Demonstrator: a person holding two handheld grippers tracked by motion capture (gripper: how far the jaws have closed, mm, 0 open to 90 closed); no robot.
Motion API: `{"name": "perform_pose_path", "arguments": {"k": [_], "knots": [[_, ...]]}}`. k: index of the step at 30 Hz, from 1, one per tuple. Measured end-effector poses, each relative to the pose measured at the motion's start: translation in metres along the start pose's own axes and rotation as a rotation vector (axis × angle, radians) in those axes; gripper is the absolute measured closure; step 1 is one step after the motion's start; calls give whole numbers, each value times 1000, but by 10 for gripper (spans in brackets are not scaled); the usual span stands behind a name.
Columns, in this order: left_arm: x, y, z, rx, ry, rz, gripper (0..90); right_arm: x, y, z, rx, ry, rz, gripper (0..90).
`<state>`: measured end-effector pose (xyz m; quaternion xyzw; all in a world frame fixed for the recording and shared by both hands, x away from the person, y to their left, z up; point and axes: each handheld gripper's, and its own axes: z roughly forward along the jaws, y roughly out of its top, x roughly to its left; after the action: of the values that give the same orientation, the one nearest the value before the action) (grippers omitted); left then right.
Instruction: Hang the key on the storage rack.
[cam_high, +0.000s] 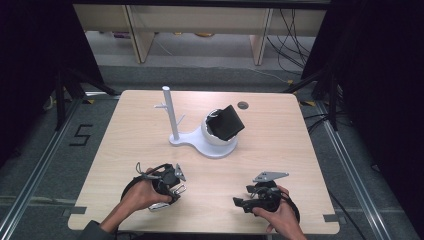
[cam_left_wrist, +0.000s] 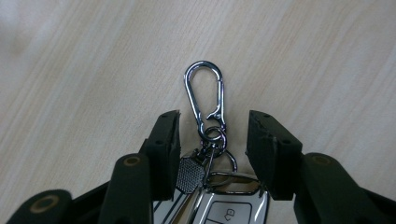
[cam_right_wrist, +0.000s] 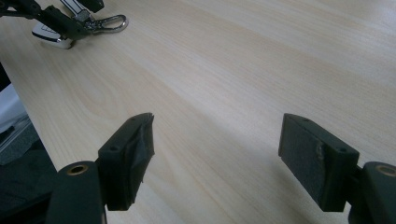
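A silver car key (cam_left_wrist: 229, 205) lies on the wooden table (cam_high: 270, 150), with a chrome carabiner clip (cam_left_wrist: 205, 93) on its ring. My left gripper (cam_left_wrist: 212, 126) is open low over the key, one jaw on each side of the ring, with gaps on both sides. In the high view the left gripper (cam_high: 175, 187) is at the front left and the key (cam_high: 161, 205) pokes out under it. My right gripper (cam_right_wrist: 217, 135) is open over bare wood, at the front right in the high view (cam_high: 240, 202). The right gripper view has the key (cam_right_wrist: 51, 36) and carabiner (cam_right_wrist: 111, 22) at top left.
A white stand with an upright pegged post (cam_high: 170, 112) sits at the table's middle. Its round base (cam_high: 216, 145) carries a tilted black block (cam_high: 227, 122). A small dark hole (cam_high: 243, 105) lies near the far edge. Black curtains flank the table.
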<state>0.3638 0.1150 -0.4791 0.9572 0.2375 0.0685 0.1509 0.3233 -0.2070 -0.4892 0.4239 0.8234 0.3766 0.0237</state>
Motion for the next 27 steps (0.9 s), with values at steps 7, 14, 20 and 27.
{"name": "perform_pose_path", "arguments": {"k": [7,14,20,27], "knots": [[2,8,4,80,-8,29,619,0,0,0,-3,0,-3,285],[1,17,6,161,-25,44,682,2,-1,2,6,8,1,288],[0,25,8,207,-22,60,712,1,-1,2,4,13,-15,288],[0,26,8,229,-26,89,742,1,-1,2,5,15,-4,288]]}}
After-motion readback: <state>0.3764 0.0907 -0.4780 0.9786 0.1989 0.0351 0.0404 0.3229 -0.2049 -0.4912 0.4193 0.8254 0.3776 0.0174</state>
